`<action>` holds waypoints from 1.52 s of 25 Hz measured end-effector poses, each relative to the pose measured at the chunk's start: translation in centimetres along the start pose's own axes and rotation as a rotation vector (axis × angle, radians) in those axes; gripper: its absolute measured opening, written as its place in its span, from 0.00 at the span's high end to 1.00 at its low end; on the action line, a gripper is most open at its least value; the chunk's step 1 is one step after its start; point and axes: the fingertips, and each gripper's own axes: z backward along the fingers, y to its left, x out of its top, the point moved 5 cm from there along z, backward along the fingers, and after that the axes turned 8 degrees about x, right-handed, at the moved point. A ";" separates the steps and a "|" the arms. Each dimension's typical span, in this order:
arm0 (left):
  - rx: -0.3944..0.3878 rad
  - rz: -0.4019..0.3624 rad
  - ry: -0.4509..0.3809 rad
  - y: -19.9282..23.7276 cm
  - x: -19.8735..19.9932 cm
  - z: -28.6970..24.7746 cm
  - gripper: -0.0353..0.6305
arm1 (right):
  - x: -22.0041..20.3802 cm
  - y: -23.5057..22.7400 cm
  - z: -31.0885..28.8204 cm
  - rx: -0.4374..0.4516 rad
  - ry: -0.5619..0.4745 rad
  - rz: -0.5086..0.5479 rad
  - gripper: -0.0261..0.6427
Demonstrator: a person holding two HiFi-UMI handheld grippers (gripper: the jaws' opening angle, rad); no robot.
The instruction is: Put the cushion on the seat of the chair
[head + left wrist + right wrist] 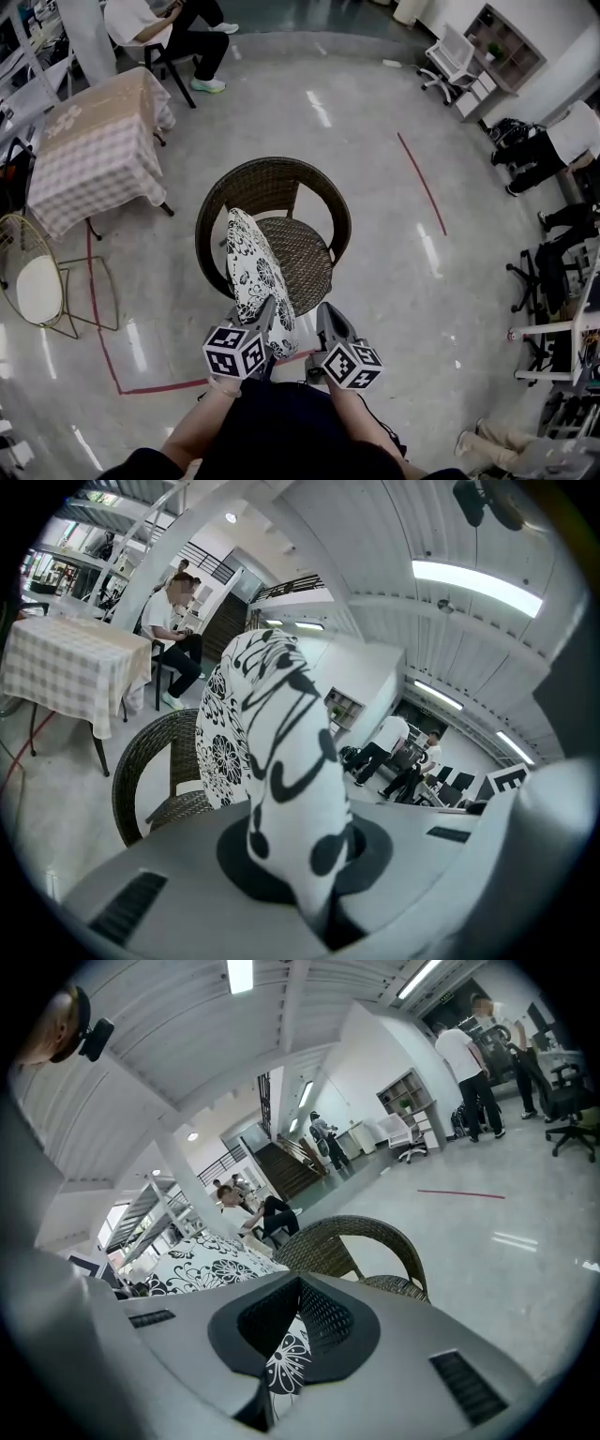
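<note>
Overhead, the head view shows a cushion (253,267), white with black flowers, standing on edge above the front left of a wicker chair (305,251). The chair's seat is bare and the cushion is not lying on it. The left gripper (270,306) and right gripper (323,311) meet the cushion's near, lower end side by side.

Only the left gripper view shows that grip closely: its jaws are clamped tight on the fabric, which rises straight out from between the black pads. The right gripper view shows its jaws drawn narrow, with a strip of flowered fabric pinched low between them and the rest of the cushion lying off to its left.

That view alone shows a staircase (292,1159) behind the chair. A table with a checked cloth (94,150) stands to the left in the head view, near a seated person (178,28). An open shelf (506,42) against the far wall holds items too small to tell.
</note>
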 end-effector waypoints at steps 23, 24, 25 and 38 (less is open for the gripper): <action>-0.024 -0.067 0.080 -1.2 1.1 -4.1 0.91 | 2.8 -2.7 -0.6 -0.056 -0.035 0.055 0.92; -0.023 -0.068 0.088 -1.4 1.0 -4.4 0.91 | 2.8 -2.9 -0.6 -0.054 -0.025 0.050 0.92; -0.020 -0.068 0.096 -1.6 1.0 -4.7 0.91 | 2.7 -3.1 -0.7 -0.053 -0.014 0.047 0.92; -0.007 -0.051 0.159 -3.1 0.5 -11.5 0.91 | 3.5 -7.0 -1.9 -0.043 0.073 0.020 0.92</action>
